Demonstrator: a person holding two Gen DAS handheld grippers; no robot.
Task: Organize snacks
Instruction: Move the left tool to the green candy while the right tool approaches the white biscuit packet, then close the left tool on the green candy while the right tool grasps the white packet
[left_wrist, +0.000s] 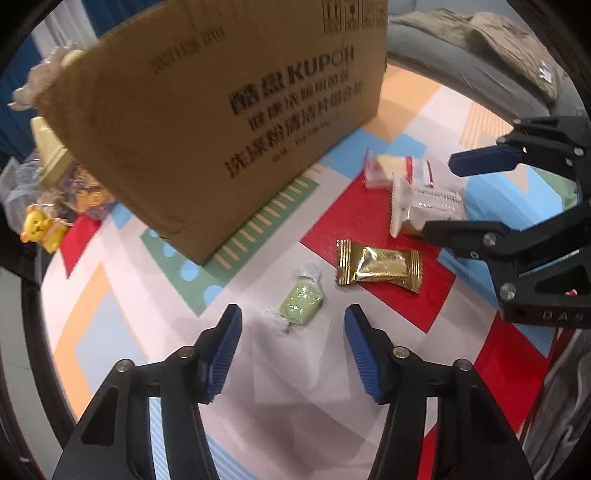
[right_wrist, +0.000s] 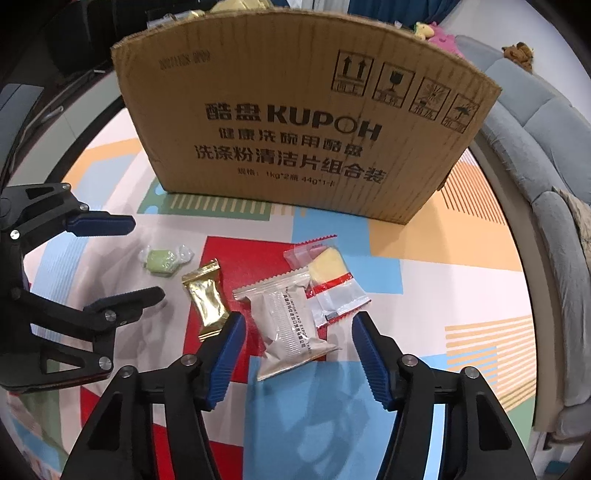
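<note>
Several snacks lie on a colourful mat in front of a cardboard box (left_wrist: 221, 129) (right_wrist: 295, 129). My left gripper (left_wrist: 293, 314) (right_wrist: 147, 258) points down at a green wrapped candy (left_wrist: 301, 299) (right_wrist: 162, 260), which lies between its open blue pads without touching them. My right gripper (right_wrist: 298, 320) (left_wrist: 439, 195) stands open around a white packet (right_wrist: 288, 325) (left_wrist: 413, 206); the pads do not press on it. A gold packet (left_wrist: 376, 267) (right_wrist: 207, 299) lies between the two snacks. A clear packet with a yellow piece (right_wrist: 328, 273) (left_wrist: 391, 166) lies just beyond the white one.
The mat (right_wrist: 443, 277) has bare room to the right of the snacks. A grey sofa (right_wrist: 535, 147) (left_wrist: 461, 55) runs along the right side. Left of the box are a yellow toy bear (left_wrist: 40, 225) and some bagged items (left_wrist: 85, 192).
</note>
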